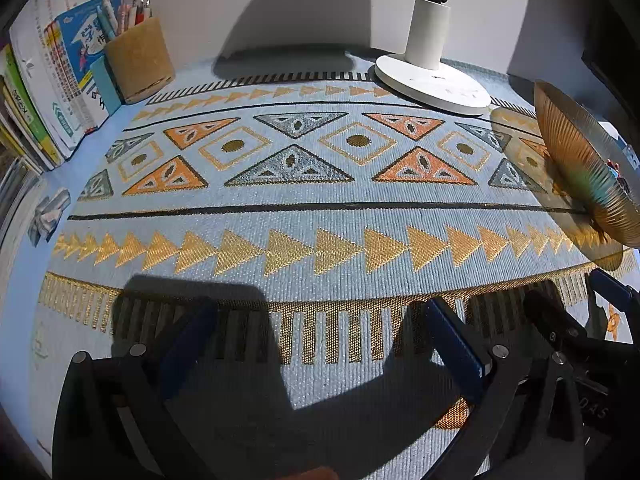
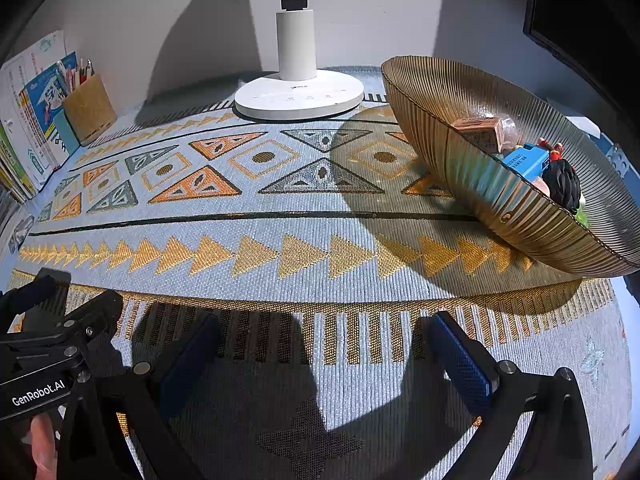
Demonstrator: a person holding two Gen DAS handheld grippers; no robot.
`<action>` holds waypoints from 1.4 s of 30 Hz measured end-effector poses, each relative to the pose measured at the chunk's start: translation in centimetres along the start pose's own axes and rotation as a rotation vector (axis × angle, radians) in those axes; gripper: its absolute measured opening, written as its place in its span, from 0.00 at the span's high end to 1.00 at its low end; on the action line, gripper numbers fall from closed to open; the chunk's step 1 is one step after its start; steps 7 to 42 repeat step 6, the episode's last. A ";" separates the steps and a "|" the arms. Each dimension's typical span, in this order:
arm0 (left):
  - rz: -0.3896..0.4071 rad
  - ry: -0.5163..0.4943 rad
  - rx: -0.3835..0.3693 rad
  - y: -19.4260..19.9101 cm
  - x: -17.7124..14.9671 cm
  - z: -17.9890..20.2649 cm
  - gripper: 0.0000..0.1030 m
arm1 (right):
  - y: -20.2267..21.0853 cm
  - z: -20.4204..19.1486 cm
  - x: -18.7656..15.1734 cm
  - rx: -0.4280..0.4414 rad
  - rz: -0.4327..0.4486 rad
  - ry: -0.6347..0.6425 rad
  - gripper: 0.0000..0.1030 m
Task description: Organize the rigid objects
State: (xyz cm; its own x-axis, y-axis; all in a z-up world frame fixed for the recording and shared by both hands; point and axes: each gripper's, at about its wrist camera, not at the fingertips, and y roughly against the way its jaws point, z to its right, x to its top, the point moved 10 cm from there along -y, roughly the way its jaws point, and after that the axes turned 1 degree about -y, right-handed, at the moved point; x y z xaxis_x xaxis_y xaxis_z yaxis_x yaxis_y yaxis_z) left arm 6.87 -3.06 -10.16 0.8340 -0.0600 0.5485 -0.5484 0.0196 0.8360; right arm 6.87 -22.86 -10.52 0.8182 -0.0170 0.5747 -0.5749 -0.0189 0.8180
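Both claws hover low over the patterned cloth (image 2: 280, 216) on the surface, side by side. The left claw (image 1: 320, 340) gapes wide and holds nothing; the right claw (image 2: 324, 348) does the same. The ribbed amber bowl (image 2: 452, 92) sits at the right, beside the lamp (image 2: 298, 96), holding toys (image 2: 560, 184) and a blue box (image 2: 526, 162) (small items, partly hidden by its rim).

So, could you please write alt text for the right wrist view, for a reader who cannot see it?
The open, empty right gripper hovers over a patterned blue and gold table mat. At the right stands a ribbed amber glass bowl holding small items, among them a blue box. A white lamp base stands at the back, a pen holder at the left.
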 end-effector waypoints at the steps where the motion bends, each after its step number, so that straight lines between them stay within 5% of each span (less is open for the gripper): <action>1: 0.000 -0.001 0.000 0.0 0.0 0.0 0.00 | 0.0 0.0 0.0 0.000 0.000 0.000 0.00; 42: 0.001 -0.006 -0.004 0.0 0.0 0.0 0.00 | 0.0 0.0 0.0 0.000 0.000 0.000 0.00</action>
